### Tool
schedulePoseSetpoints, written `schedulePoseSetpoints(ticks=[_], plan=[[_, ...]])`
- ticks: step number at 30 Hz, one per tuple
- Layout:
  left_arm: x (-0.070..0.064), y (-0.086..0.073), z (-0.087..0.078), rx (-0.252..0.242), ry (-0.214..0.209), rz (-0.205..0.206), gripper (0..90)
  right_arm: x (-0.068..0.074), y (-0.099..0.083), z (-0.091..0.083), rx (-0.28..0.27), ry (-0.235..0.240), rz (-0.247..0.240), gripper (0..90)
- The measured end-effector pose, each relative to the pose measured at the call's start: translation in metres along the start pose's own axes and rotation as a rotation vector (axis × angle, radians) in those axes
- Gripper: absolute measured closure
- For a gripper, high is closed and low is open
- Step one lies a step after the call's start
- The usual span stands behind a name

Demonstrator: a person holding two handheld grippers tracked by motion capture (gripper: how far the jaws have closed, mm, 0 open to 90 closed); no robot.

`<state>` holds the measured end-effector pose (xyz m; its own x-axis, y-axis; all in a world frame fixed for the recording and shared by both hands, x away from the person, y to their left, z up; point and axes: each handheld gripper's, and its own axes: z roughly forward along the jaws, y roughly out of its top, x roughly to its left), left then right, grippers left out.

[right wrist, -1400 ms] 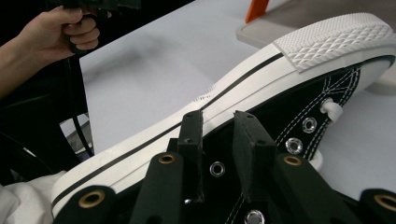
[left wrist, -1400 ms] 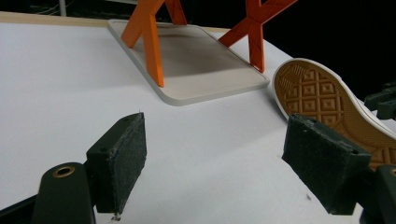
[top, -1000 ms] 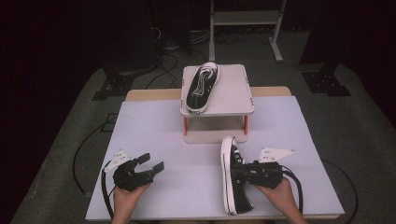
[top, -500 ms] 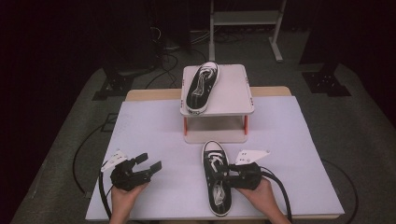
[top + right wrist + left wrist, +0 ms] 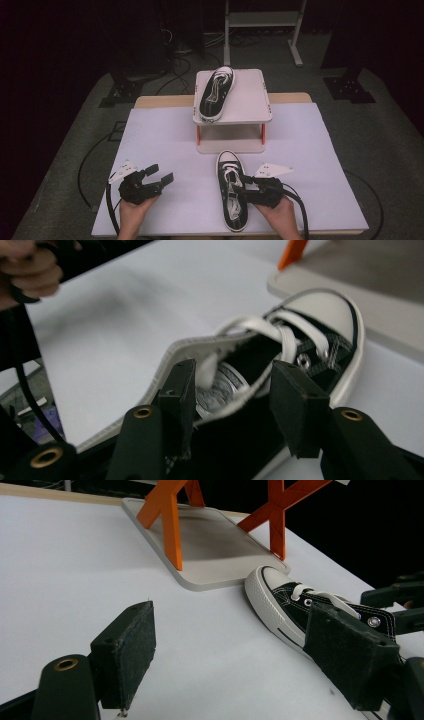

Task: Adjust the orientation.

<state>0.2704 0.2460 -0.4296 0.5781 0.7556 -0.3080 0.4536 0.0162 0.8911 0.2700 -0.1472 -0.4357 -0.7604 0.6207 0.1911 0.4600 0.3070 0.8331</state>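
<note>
Sneaker (image 5: 231, 195) upright on tabletop (image 5: 165, 145), toe just short of rack (image 5: 231, 145) w/ its mate on top. Right gripper (image 5: 245, 190) fingers astride tongue/collar, apparently mid-placing. Left gripper (image 5: 161, 172) open, idle. Next, prob: firm grip, lift onto rack.

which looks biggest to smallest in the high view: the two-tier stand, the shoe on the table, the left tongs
1. the two-tier stand, clearly the largest.
2. the shoe on the table, long and narrow.
3. the left tongs, smallest, resting open and apart from the shoe.
The stand sits farther from the camera, yet looks biggest.
</note>
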Motion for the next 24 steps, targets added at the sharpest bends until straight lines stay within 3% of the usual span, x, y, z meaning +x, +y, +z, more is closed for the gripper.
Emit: schedulePoseSetpoints(ticks=[3,4,5,7,10,13,17,24], plan=[[0.001,0.000,0.000,0.000,0.001,-0.004,20.1,-0.003,-0.005,0.004,0.037,0.025,0.053,58.3],[0.002,0.000,0.000,0.000,-0.001,-0.006,20.1,-0.005,-0.006,0.005,0.036,0.067,0.072,76.8],[0.002,0.000,0.000,0.002,-0.002,-0.006,20.1,-0.005,-0.006,0.005,0.036,0.067,0.072,76.8],[0.000,0.000,0.000,0.001,-0.002,-0.002,20.2,-0.008,-0.006,0.002,0.018,0.075,0.070,87.1],[0.000,0.000,0.000,-0.002,-0.003,-0.004,20.2,-0.013,-0.004,-0.004,0.015,0.088,0.084,87.6],[0.000,0.000,0.001,-0.001,-0.005,-0.002,20.2,-0.023,-0.002,-0.021,0.009,0.052,0.083,87.7],[-0.001,0.000,0.002,0.005,-0.006,0.002,20.2,-0.033,-0.002,-0.031,0.016,0.054,0.100,87.8],[-0.001,0.000,0.003,0.004,-0.009,0.002,20.1,-0.038,0.004,-0.042,0.061,0.016,0.064,87.8]])
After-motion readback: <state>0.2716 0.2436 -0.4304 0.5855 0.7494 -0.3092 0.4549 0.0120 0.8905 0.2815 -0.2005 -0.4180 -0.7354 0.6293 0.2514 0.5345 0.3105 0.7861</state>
